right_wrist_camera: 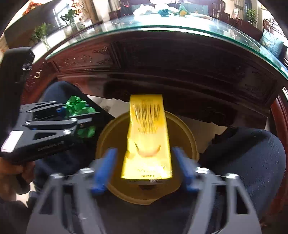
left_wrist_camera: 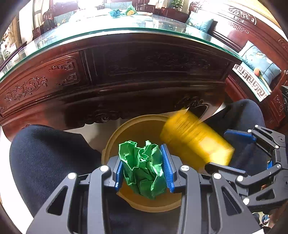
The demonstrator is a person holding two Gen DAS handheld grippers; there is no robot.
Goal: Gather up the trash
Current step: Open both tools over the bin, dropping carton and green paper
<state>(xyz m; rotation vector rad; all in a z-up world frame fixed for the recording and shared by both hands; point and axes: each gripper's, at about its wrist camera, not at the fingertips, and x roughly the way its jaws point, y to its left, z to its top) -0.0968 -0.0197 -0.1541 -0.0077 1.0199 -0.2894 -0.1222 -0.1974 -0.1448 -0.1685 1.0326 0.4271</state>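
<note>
My left gripper (left_wrist_camera: 142, 154) is shut on a crumpled green paper (left_wrist_camera: 144, 171) and holds it over the mouth of a tan round bin (left_wrist_camera: 115, 136) on the floor. In the right wrist view the left gripper (right_wrist_camera: 77, 114) and the green paper (right_wrist_camera: 75, 106) sit left of the bin (right_wrist_camera: 189, 129). My right gripper (right_wrist_camera: 144, 153) is open, with a gap on each side of a yellow box (right_wrist_camera: 147, 129). The box is motion-blurred and hangs over the bin's opening. From the left wrist view, the yellow box (left_wrist_camera: 194, 142) lies beside the right gripper (left_wrist_camera: 235, 153).
A carved dark wood table (left_wrist_camera: 126, 75) with a glass top (right_wrist_camera: 162, 23) rises just behind the bin. A person's knees in dark trousers (left_wrist_camera: 50, 154) (right_wrist_camera: 248, 153) flank the bin. A teal crumpled ball (left_wrist_camera: 115, 13) and a green-yellow packet (left_wrist_camera: 130, 10) lie on the far tabletop.
</note>
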